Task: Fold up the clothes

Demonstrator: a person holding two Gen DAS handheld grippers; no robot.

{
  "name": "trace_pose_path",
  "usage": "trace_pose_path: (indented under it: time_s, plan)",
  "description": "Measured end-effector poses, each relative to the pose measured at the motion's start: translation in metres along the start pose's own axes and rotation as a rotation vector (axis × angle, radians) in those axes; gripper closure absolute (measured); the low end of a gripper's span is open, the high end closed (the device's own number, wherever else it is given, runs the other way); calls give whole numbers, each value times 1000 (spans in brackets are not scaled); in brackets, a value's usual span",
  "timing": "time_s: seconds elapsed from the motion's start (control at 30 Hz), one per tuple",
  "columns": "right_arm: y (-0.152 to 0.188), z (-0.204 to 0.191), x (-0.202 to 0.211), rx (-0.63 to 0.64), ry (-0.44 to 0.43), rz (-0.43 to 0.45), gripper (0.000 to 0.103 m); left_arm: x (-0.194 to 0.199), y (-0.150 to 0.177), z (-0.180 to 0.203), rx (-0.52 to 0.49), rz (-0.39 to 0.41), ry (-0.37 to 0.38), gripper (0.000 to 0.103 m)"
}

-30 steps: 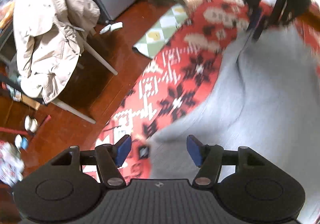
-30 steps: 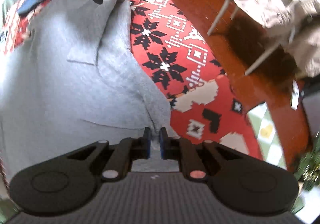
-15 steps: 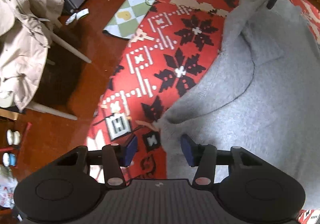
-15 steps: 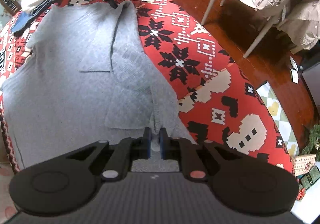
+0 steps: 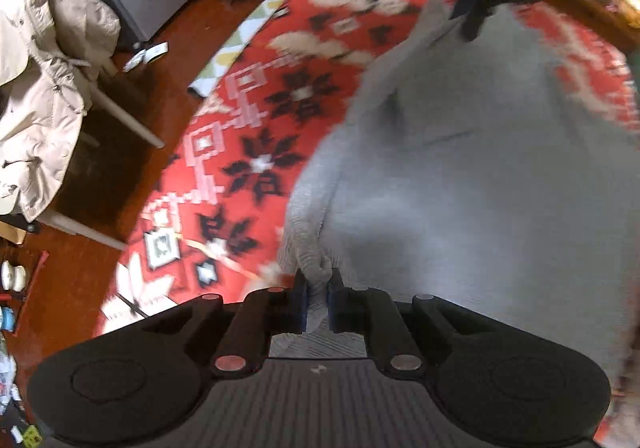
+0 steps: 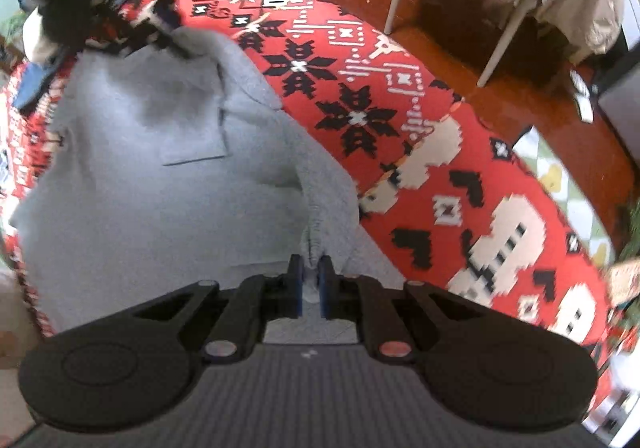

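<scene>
Ahead of both pairs of fingers, on the red patterned rug (image 5: pixel 256 151), lies the grey sweater (image 5: pixel 472 199), soft and limp, best held at its edge, where the left gripper (image 5: pixel 317 290) is closing on a bunched fold and the right gripper (image 6: pixel 309 280) pinches another.

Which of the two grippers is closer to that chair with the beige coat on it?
Left. The left gripper, closing on the grey sweater's edge, has the chair with the beige coat just across the rug. The right gripper grips the sweater's other end, farther away.
</scene>
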State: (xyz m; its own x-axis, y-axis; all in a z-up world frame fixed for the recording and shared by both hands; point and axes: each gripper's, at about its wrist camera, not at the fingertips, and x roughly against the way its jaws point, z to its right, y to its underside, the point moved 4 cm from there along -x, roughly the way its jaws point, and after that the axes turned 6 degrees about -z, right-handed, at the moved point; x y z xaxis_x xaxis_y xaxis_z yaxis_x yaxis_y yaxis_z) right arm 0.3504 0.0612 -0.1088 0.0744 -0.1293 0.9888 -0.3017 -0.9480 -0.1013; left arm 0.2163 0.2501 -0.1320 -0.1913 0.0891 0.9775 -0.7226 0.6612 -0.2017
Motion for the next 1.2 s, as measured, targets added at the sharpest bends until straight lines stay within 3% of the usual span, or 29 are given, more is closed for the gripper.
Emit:
trace_pose_path:
  time_s: [0.2, 0.33, 0.47, 0.6, 0.77, 1.03, 1.2]
  plan:
    - [24, -37, 23, -72, -194, -65, 96, 35, 18, 51, -29, -44, 206, 94]
    - [38, -59, 29, -87, -341, -123, 96, 44, 21, 62, -8, -78, 363, 94]
    - [35, -48, 20, -142, -411, -142, 96, 19, 13, 32, 98, -120, 378, 93]
    - [14, -4, -2, -217, -394, -127, 96, -16, 0, -23, 271, -144, 356, 94]
    - [-14, 48, -23, -226, -299, -103, 96, -43, -12, -71, 387, -151, 288, 94]
    - [-55, 113, -41, -310, -111, -27, 96, -59, -17, -111, 515, -127, 227, 94]
    - [-69, 134, -39, -327, -65, 36, 96, -57, -18, -130, 577, -83, 197, 94]
